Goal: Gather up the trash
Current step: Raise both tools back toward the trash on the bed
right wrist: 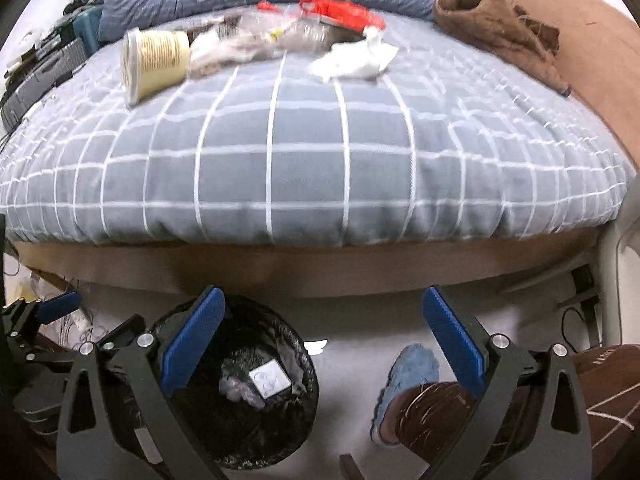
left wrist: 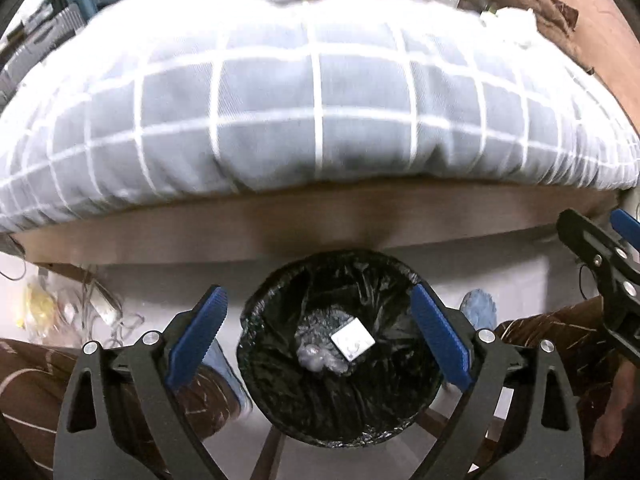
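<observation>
A bin lined with a black bag (left wrist: 280, 384) stands on the floor below the bed edge. In it lie a white square packet (left wrist: 353, 342) and crumpled clear plastic (left wrist: 320, 360). My left gripper (left wrist: 318, 292) hangs open above the bin with nothing between its blue pads. My right gripper (right wrist: 323, 296) is open and empty too, over the floor just right of the bin (right wrist: 248, 436). On the bed lie a tipped paper cup (right wrist: 154, 60), a clear wrapper (right wrist: 248, 40), red packaging (right wrist: 340, 10) and a crumpled white tissue (right wrist: 354, 60).
A grey checked quilt (right wrist: 304, 152) covers the bed, above a wooden frame (right wrist: 320, 272). A brown cloth (right wrist: 492, 20) lies at the far right. A person's legs in brown trousers (right wrist: 440, 412) and blue slippers (right wrist: 408, 368) flank the bin. Cables and clutter (left wrist: 80, 308) sit on the floor at left.
</observation>
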The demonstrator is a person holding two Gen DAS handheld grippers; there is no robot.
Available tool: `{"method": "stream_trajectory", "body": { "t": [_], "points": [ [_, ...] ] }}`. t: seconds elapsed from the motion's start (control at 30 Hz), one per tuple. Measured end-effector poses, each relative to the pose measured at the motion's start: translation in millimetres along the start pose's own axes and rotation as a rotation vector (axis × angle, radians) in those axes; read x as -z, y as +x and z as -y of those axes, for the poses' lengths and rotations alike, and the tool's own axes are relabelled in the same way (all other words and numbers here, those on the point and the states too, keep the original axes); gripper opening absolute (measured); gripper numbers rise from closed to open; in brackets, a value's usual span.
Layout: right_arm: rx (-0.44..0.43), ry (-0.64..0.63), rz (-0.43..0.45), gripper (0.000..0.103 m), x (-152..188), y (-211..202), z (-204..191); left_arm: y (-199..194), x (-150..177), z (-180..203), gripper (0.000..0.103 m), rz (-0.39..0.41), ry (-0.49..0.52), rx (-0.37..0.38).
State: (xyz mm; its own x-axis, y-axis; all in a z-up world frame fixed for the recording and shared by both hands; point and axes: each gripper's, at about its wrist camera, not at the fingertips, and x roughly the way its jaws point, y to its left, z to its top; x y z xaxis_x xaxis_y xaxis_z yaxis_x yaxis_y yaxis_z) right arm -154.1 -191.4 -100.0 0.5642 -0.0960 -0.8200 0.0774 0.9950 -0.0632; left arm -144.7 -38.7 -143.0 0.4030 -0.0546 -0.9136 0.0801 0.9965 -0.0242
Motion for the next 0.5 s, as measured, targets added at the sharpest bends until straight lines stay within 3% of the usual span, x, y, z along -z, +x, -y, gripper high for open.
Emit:
{"method": "stream_trajectory", "body": {
  "t": [0.23, 0.5],
  "points": [
    [-0.019, 0.005, 0.089, 0.095, -12.4, -31.4, 2.7, -39.3, -14.3, -14.2, 0.092, 0.072, -0.045, 0.027],
    [-0.069, -0.009, 0.177, 0.095, -48.6, -64.0, 12.5, -87.1, -49.6, -20.2, 0.092, 0.183, -0.056, 0.027]
  ]
}}
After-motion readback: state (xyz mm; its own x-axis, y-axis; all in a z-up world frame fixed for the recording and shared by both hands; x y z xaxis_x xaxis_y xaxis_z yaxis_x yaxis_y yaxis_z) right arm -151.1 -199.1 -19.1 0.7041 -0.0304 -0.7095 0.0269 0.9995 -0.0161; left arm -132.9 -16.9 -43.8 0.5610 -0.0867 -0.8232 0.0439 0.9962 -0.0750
